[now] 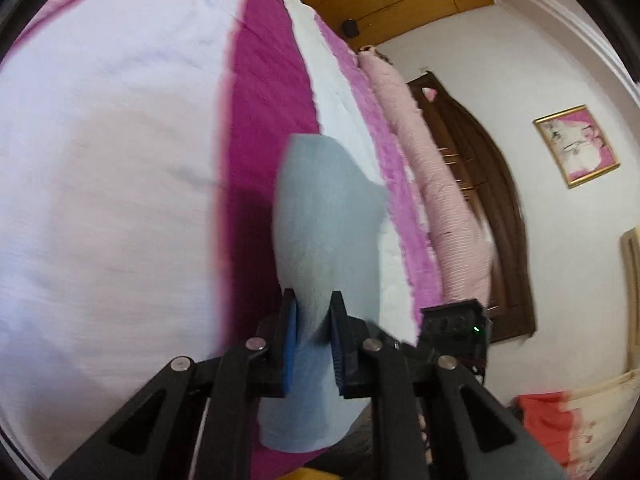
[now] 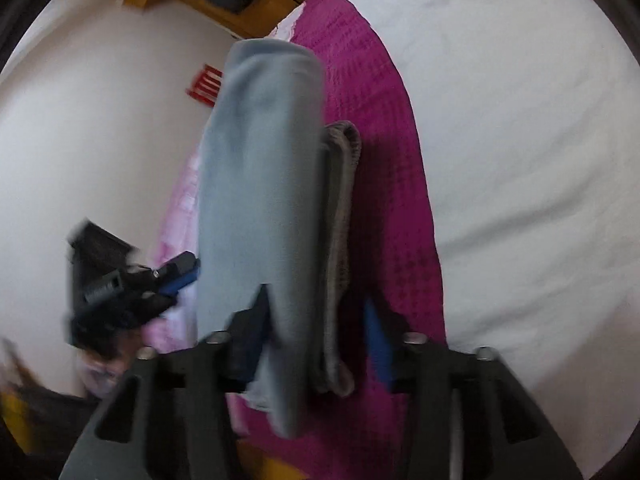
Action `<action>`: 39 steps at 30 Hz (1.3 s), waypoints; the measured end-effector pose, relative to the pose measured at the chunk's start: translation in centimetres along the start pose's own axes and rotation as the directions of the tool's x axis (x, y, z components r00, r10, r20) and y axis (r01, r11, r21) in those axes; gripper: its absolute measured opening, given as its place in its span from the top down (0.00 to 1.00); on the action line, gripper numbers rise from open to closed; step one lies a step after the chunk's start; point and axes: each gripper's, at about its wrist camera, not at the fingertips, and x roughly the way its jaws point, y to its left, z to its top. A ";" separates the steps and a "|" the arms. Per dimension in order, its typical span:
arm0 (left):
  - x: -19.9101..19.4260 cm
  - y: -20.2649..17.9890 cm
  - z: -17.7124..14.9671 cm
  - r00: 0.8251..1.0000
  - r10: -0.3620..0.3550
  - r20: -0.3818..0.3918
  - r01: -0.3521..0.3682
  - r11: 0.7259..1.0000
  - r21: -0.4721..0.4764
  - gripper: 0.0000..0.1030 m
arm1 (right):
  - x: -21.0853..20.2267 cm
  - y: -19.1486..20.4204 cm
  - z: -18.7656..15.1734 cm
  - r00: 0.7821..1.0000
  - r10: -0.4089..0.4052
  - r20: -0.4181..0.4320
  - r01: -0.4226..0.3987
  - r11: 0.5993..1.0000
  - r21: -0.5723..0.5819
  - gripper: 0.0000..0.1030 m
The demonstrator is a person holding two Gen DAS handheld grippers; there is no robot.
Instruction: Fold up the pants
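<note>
The pants (image 1: 324, 216) are light grey-blue cloth, folded into a long strip and held up off the bed. My left gripper (image 1: 314, 320) is shut on one end of them. In the right wrist view the pants (image 2: 260, 184) hang as a thick folded bundle with a grey ribbed waistband (image 2: 340, 208) on the right side. My right gripper (image 2: 316, 332) has its jaws wide apart, with the cloth against the left finger only. My left gripper also shows in the right wrist view (image 2: 176, 276), at the left beside the bundle.
The bed has a white sheet (image 1: 100, 180) and a magenta cover (image 1: 264, 120). A pink rolled quilt (image 1: 440, 200) lies along the bed's far side by a dark wooden headboard (image 1: 500, 208). A framed picture (image 1: 576, 146) hangs on the wall.
</note>
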 end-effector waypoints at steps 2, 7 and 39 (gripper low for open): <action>-0.5 1.1 0.3 0.992 0.128 -0.005 -0.128 0.992 0.008 0.81 | -1.2 1.7 0.2 0.993 -0.120 0.008 0.120 0.988 -0.098 0.45; -4.3 1.6 -3.1 0.974 0.213 0.078 -0.221 0.966 0.131 0.74 | -4.0 6.0 -0.9 0.951 -0.276 0.138 0.306 0.898 -0.317 0.35; -1.0 1.6 -8.2 0.987 0.147 -0.062 -0.137 0.980 0.147 0.97 | 2.4 5.3 13.2 0.994 -0.053 0.098 0.071 0.979 -0.193 0.69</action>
